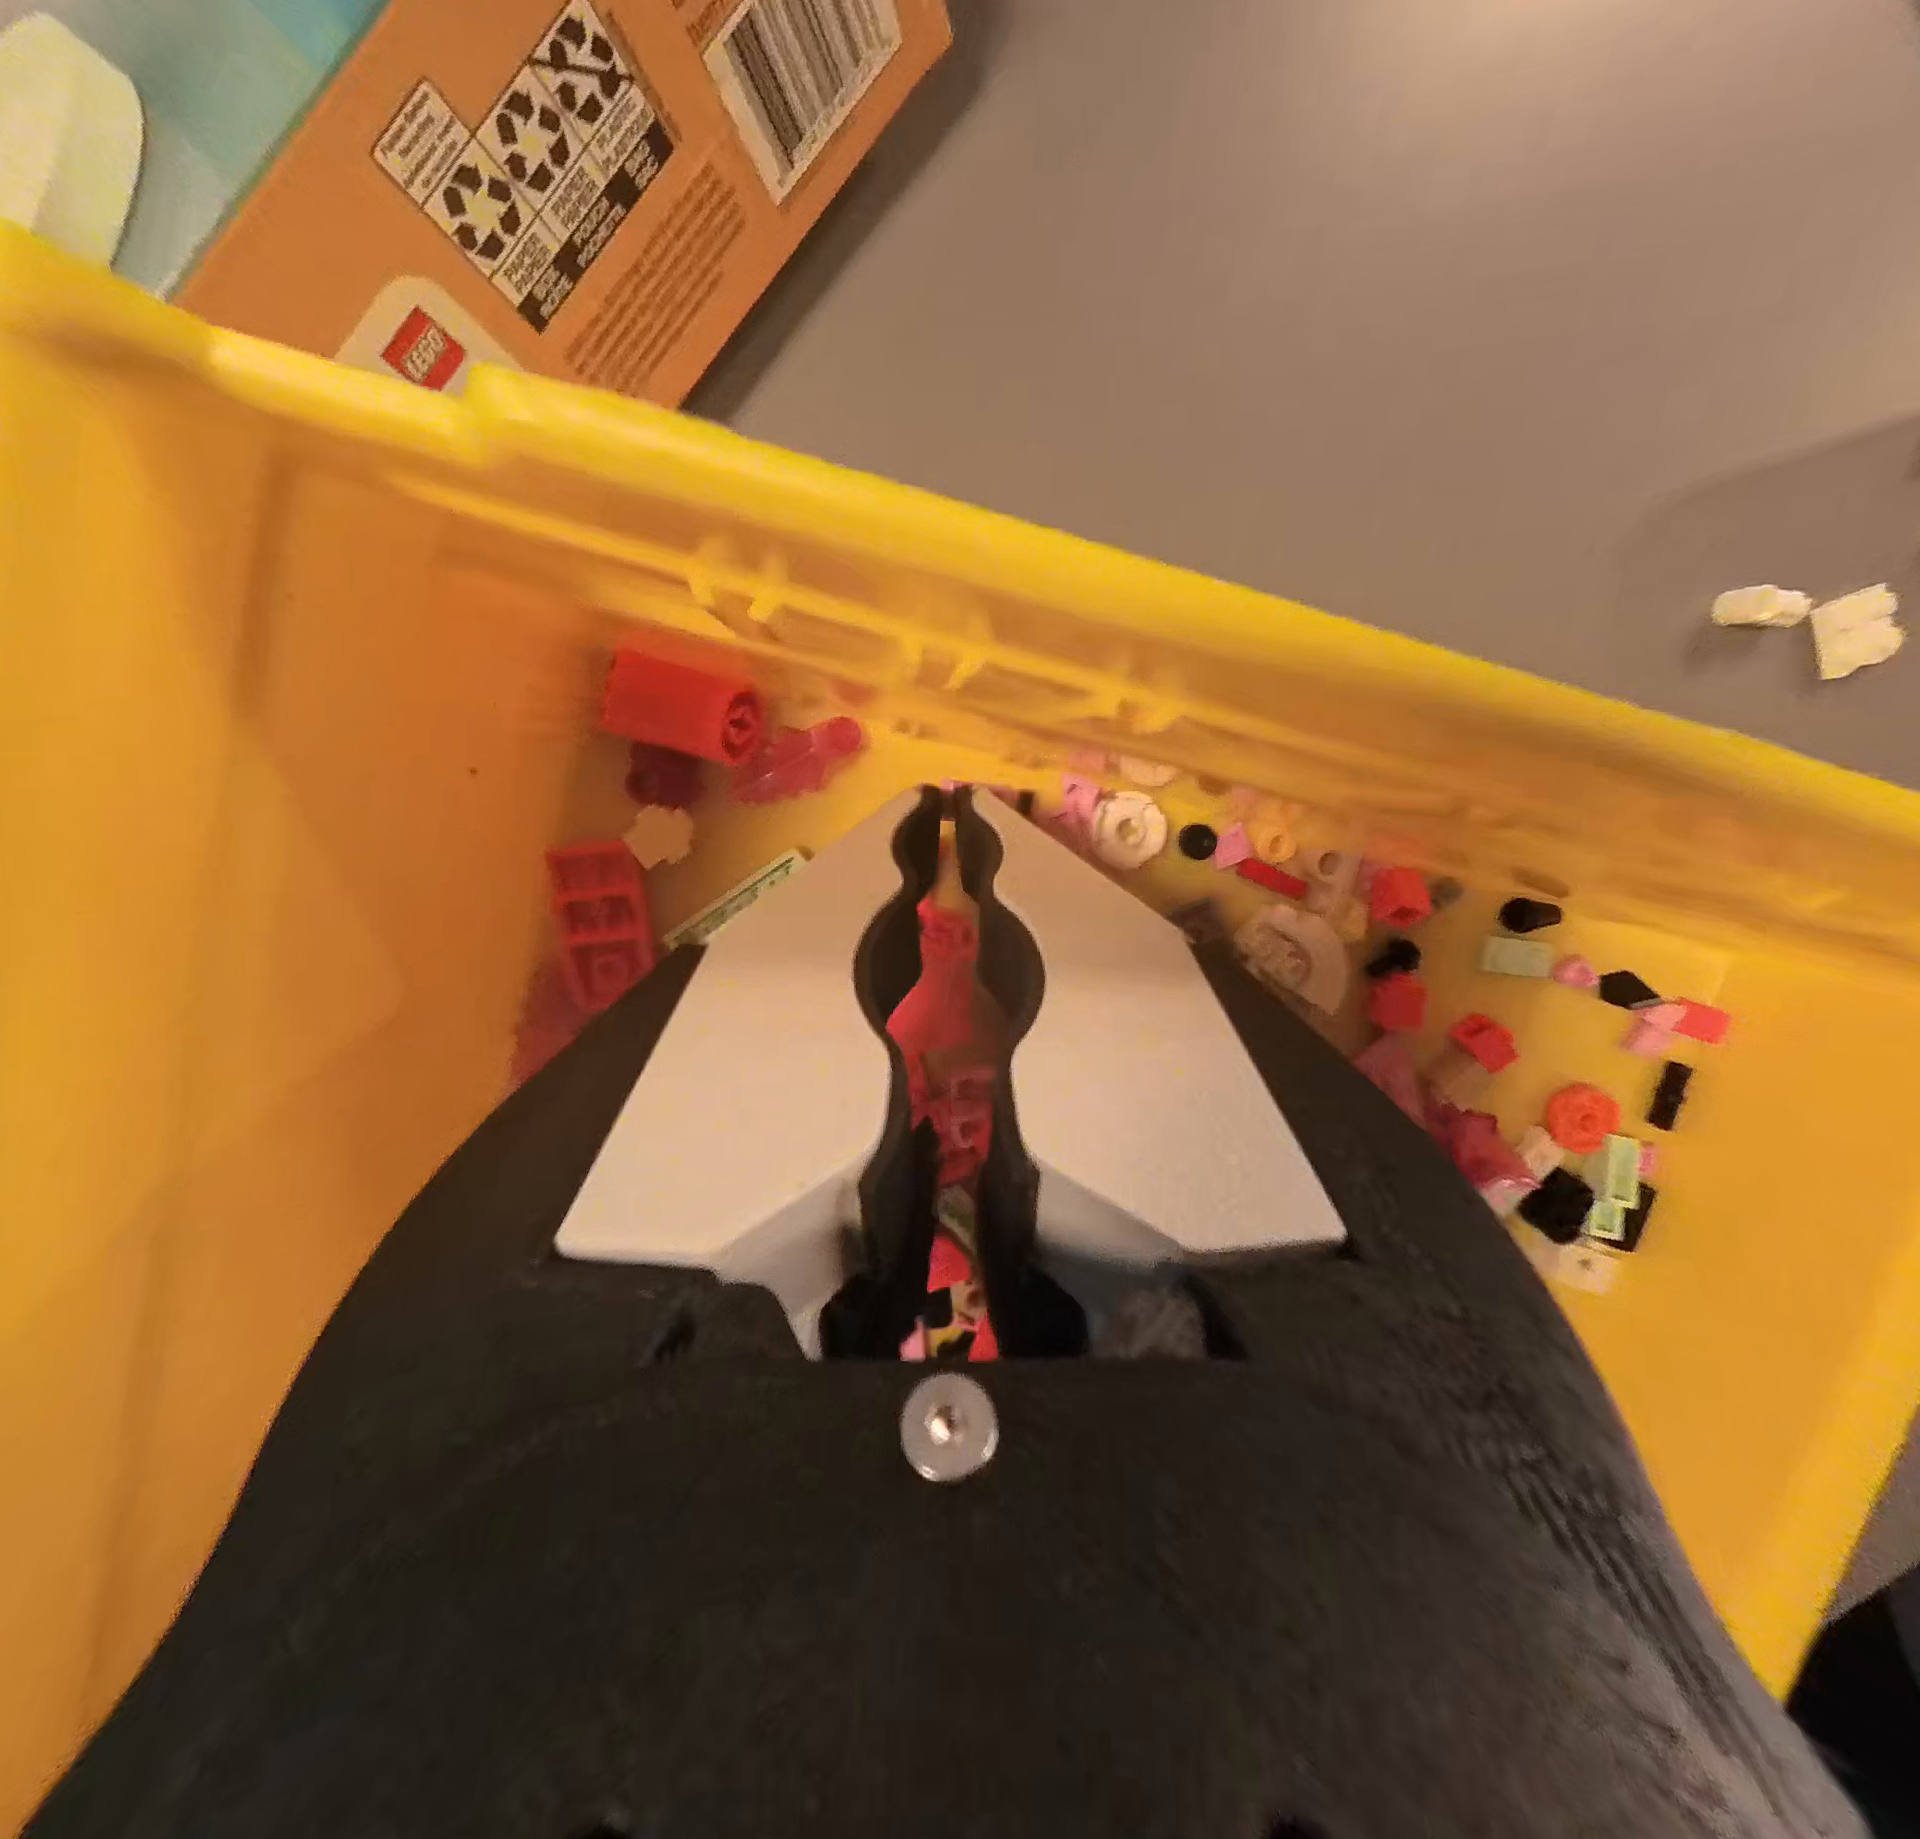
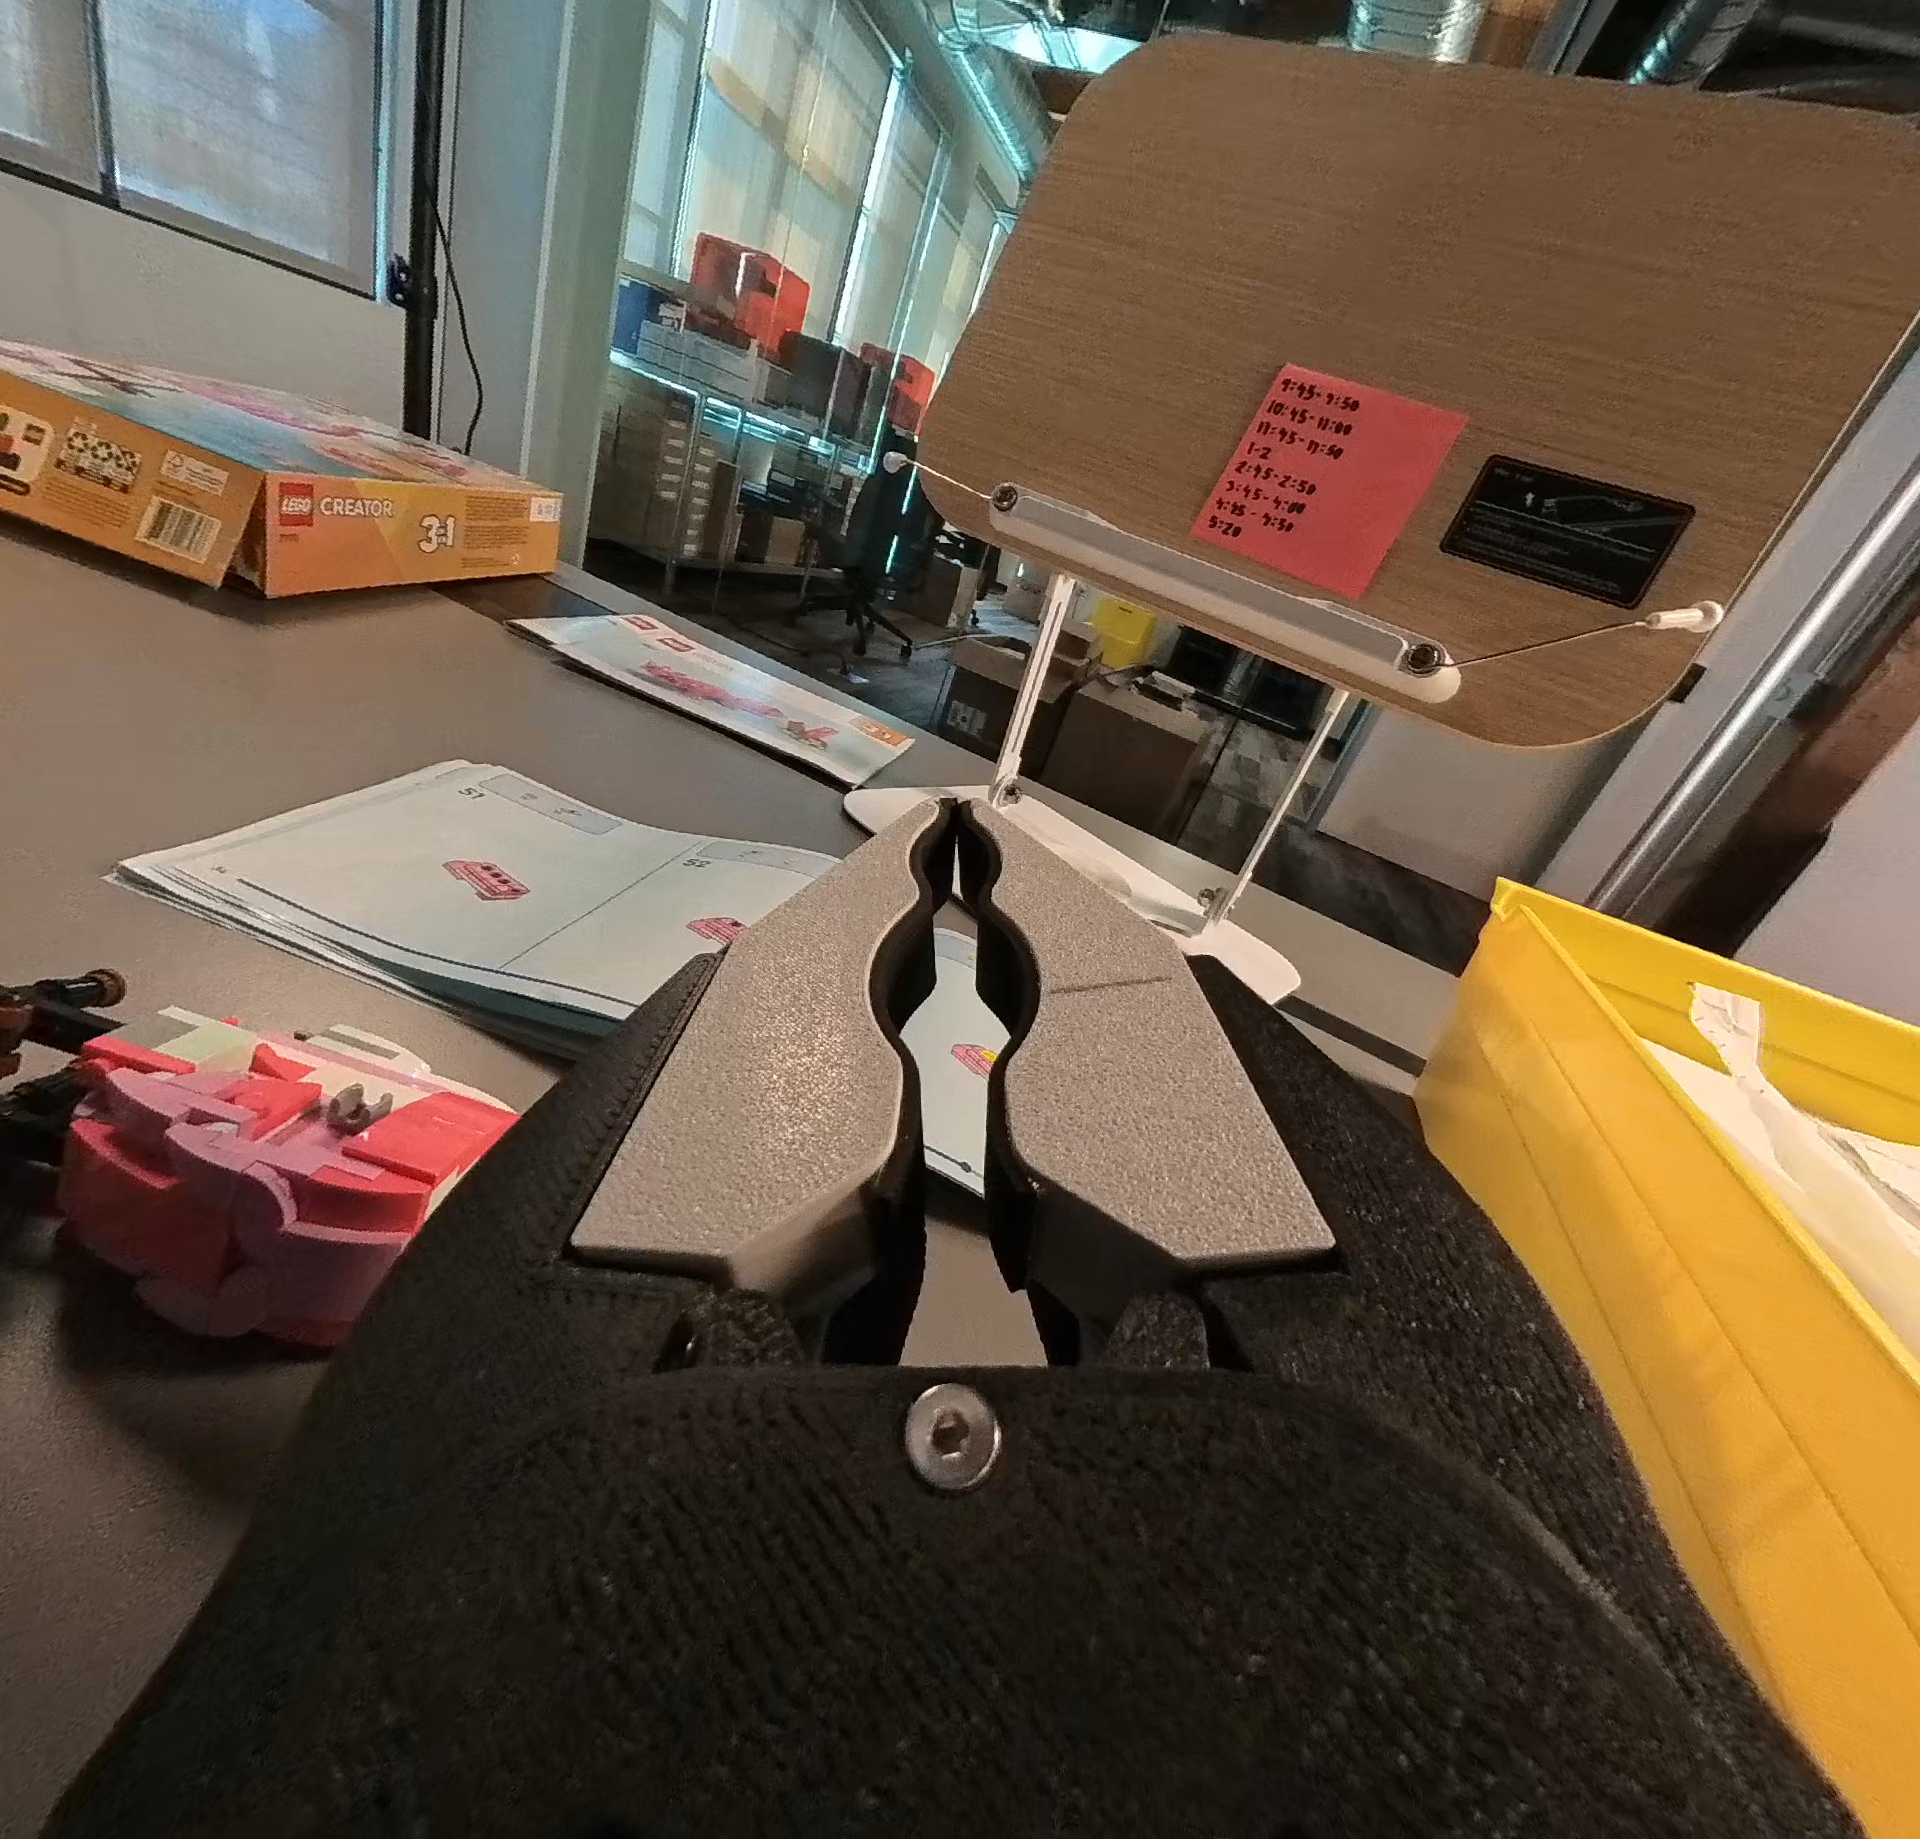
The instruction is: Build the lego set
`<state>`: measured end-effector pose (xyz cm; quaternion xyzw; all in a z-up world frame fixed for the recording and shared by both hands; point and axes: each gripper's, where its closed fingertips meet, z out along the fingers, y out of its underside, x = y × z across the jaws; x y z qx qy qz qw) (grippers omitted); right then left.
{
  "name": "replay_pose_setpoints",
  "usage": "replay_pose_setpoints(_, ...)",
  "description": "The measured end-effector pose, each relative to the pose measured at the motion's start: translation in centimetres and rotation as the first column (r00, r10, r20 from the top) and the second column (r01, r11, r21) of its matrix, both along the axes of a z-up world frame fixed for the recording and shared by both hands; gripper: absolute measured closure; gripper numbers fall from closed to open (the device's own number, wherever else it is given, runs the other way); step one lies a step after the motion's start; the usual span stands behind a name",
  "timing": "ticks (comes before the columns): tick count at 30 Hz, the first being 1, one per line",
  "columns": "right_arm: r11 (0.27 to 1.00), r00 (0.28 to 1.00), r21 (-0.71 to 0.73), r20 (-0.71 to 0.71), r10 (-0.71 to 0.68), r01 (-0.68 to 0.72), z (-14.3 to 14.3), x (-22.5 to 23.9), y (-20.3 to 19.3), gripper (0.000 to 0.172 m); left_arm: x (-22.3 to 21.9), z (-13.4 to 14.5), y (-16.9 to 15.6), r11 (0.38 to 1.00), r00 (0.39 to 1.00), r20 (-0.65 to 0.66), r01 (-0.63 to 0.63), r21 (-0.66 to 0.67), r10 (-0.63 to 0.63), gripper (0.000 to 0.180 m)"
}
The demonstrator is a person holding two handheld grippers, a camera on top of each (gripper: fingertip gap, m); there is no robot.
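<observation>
My left gripper (image 1: 948, 802) reaches down into a yellow bin (image 1: 1039, 594) with several small loose bricks on its floor, red, pink, black and white. Its fingertips (image 1: 925, 833) stand almost together, pinched on a small pink piece (image 1: 947, 787) right at their ends, near the bin's far wall. A red round brick (image 1: 686, 698) lies to the left of them and a white round piece (image 1: 1127, 828) to the right. My right gripper (image 2: 954, 813) is shut with nothing between its fingers. It hovers over an open instruction booklet (image 2: 436, 885) on the dark table.
A pink and red brick model (image 2: 260, 1166) stands left of the right gripper, and the yellow bin (image 2: 1662, 1218) is to its right. A wooden book stand (image 2: 1455, 335), a second booklet (image 2: 727, 688) and an orange cardboard box (image 2: 260, 511) lie farther back. The box also shows beyond the bin (image 1: 582, 148). The left gripper's tips are roughly 50 cm from the right gripper's. It is some 5 cm from my left tips to the red round brick (image 1: 686, 698).
</observation>
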<state>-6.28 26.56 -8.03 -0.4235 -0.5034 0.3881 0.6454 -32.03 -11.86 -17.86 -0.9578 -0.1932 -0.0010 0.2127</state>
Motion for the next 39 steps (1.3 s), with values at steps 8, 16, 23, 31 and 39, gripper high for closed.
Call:
replay_pose_setpoints(8,1.0,1.0,-0.006,-0.002,0.003,-0.003,0.0,0.0,0.1,0.172,1.0,3.3,0.2,0.993,0.984,-0.177,0.047,0.113,-0.026,0.179)
replay_pose_setpoints(16,1.0,1.0,-0.007,-0.009,0.0,0.0,0.2,0.0,0.1,0.172,12.8,18.5,2.6,0.865,0.431,-0.901,0.432,0.254,0.05,0.18)
replay_pose_setpoints(23,0.955,0.954,-0.039,-0.072,0.292,-0.295,2.6,0.3,-5.6,0.167,22.7,22.4,4.9,0.795,-0.154,-0.975,0.605,0.035,0.161,0.18)
replay_pose_setpoints(31,0.582,0.585,0.061,0.118,0.803,-0.811,8.6,2.9,-25.6,0.146,27.8,19.0,10.0,0.659,-0.073,-0.986,0.751,0.042,0.147,0.18)
replay_pose_setpoints(39,0.575,0.595,0.157,0.278,0.754,-0.803,6.2,2.4,-28.7,0.168,29.1,17.6,10.7,0.611,-0.026,-0.995,0.791,0.036,0.092,0.18)
